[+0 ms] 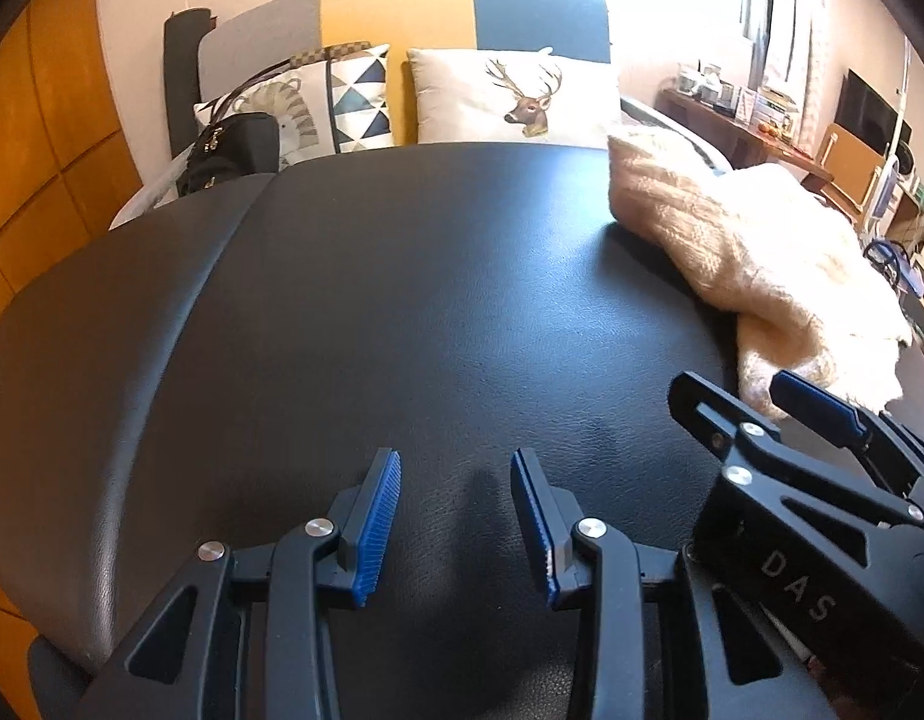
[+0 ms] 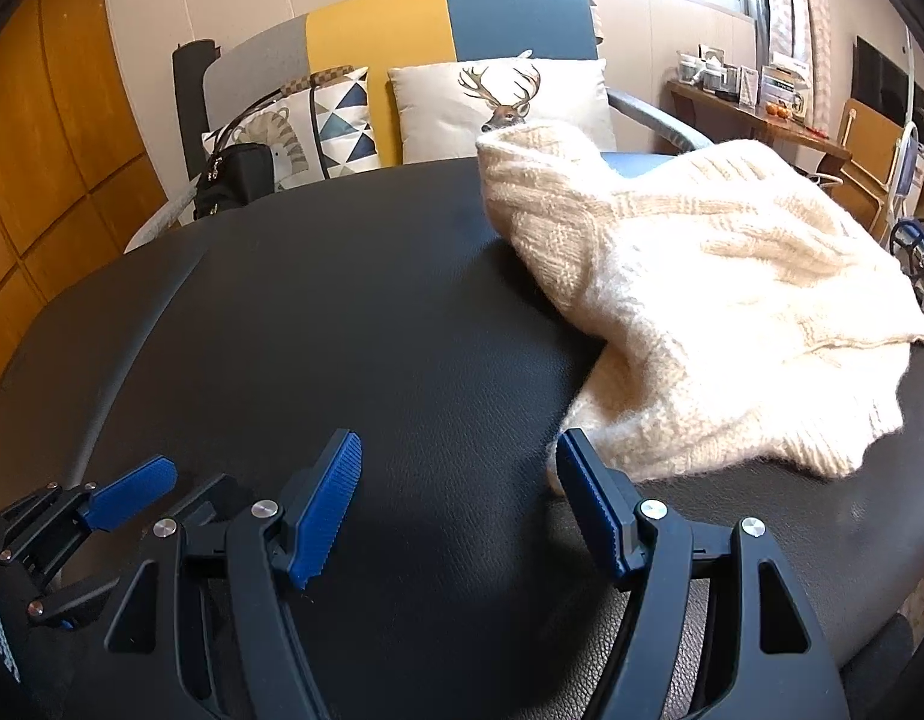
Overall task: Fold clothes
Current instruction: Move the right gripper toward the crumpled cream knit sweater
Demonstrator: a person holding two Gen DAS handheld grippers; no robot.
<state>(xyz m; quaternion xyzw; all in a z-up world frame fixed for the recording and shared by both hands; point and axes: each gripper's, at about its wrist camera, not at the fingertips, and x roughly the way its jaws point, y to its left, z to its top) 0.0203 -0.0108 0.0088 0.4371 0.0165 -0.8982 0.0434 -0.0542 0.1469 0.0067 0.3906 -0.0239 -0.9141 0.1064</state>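
Note:
A cream knitted sweater lies bunched on the right side of a black leather surface; in the left wrist view the sweater sits at the far right. My left gripper hovers open over bare leather, nothing between its blue pads. My right gripper is open too, its right finger close to the sweater's near edge, holding nothing. In the left wrist view, the right gripper shows at lower right next to the sweater. The left gripper appears at lower left of the right wrist view.
Behind the surface stands a grey, yellow and blue sofa with a deer cushion, a patterned cushion and a black bag. A cluttered wooden shelf is at the far right. Wooden panels line the left.

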